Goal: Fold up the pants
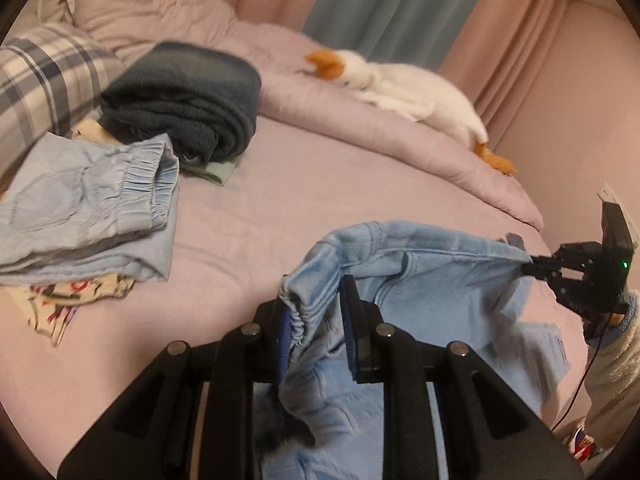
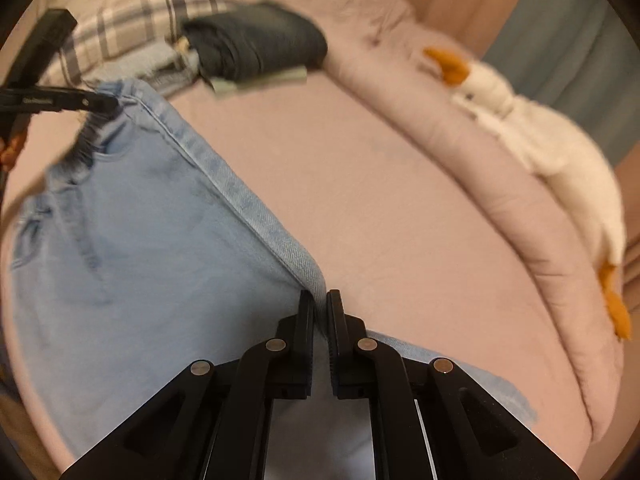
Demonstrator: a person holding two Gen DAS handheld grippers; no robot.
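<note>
Light blue jeans (image 1: 420, 280) hang stretched between my two grippers above the pink bed. My left gripper (image 1: 316, 320) is shut on the bunched waistband end of the jeans. My right gripper (image 2: 320, 304) is shut on the folded seam edge of the jeans (image 2: 140, 232). In the left wrist view the right gripper (image 1: 532, 268) pinches the far corner of the fabric. In the right wrist view the left gripper (image 2: 108, 104) holds the opposite corner at upper left.
A pink bedsheet (image 1: 300, 200) covers the bed. Folded light blue pants (image 1: 88, 208) and folded dark pants (image 1: 188, 96) lie at the left. A plaid pillow (image 1: 48, 80) sits behind them. A white goose plush (image 1: 412, 88) lies on the rolled duvet (image 2: 500, 184) by the curtains.
</note>
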